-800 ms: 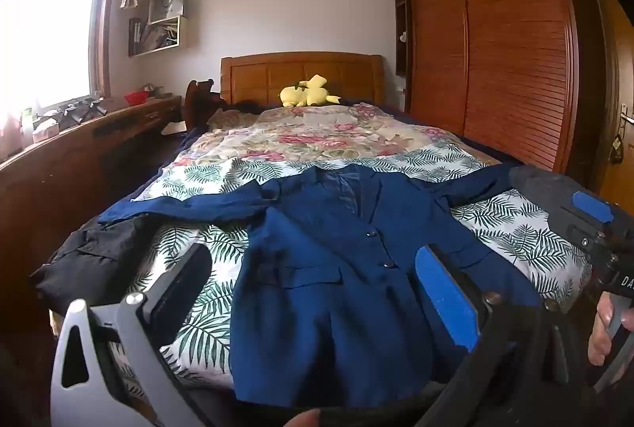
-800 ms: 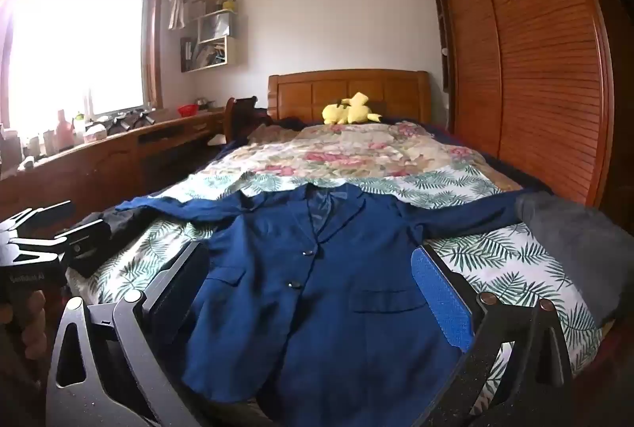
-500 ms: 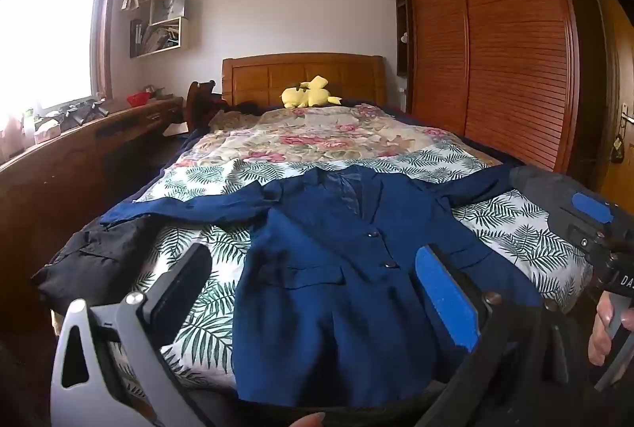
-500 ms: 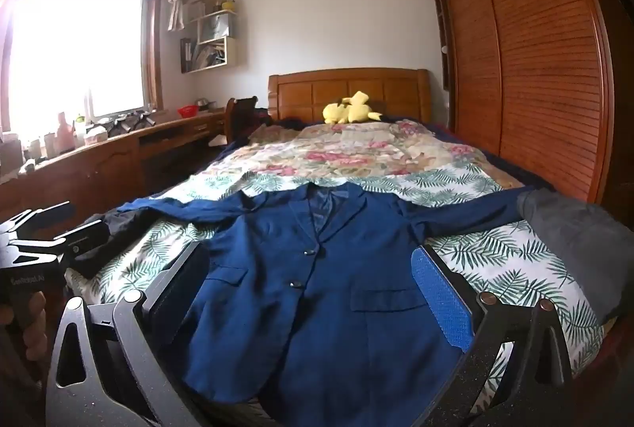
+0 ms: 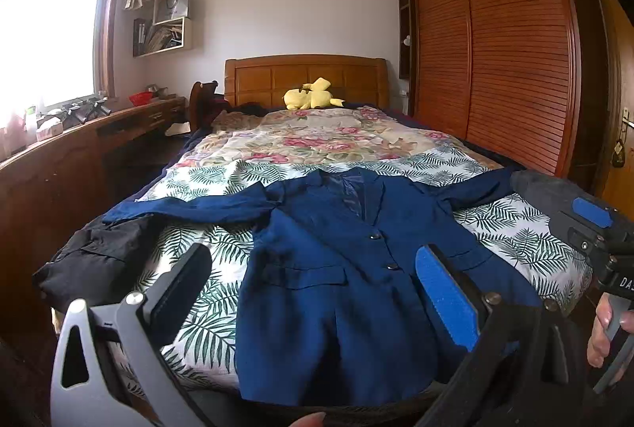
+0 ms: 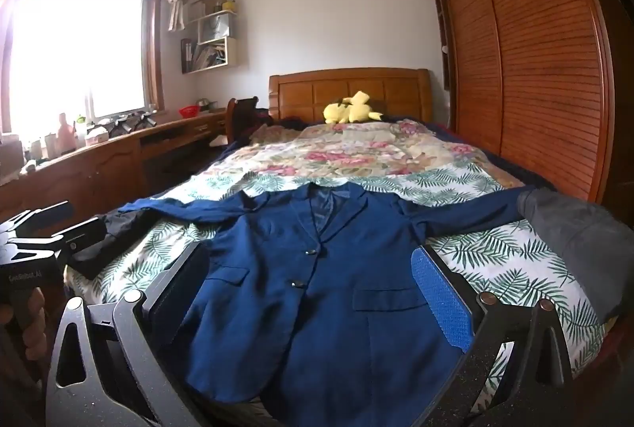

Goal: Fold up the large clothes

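Both your grippers hang wide open and hold nothing, down at the foot of the bed. Your left gripper and your right gripper both point at the one blue jacket, which lies flat just ahead of them. It runs long from the hem near you up to the collar far away, with its two sleeves spread out sideways. Each gripper is closest to its own side. You can also count one black cloth, one gray cloth and one yellow toy.

Jacket flat on bed, toy behind
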Motion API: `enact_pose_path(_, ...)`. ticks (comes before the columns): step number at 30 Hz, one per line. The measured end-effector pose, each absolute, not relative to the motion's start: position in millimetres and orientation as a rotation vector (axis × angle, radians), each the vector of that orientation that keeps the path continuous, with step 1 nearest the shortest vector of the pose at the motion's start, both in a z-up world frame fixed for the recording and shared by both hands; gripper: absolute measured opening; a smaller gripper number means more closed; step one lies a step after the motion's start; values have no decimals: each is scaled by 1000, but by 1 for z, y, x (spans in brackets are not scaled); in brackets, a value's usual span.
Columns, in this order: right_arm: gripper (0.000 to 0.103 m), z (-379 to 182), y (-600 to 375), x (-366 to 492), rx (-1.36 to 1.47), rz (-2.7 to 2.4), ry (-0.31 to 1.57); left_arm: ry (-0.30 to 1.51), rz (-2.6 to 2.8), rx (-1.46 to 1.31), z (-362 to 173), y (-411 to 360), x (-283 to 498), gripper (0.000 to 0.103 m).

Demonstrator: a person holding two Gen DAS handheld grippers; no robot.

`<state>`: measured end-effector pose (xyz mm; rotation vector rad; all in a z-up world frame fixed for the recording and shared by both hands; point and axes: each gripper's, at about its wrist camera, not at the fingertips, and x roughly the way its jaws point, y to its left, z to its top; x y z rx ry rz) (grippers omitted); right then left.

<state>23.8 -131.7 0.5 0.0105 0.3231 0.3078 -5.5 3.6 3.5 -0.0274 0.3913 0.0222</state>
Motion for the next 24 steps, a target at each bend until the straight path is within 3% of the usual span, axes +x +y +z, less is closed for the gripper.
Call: enact_pose_path(24,103,0,-130,21,16,306,320,370,13,-30,12,0,-14,103)
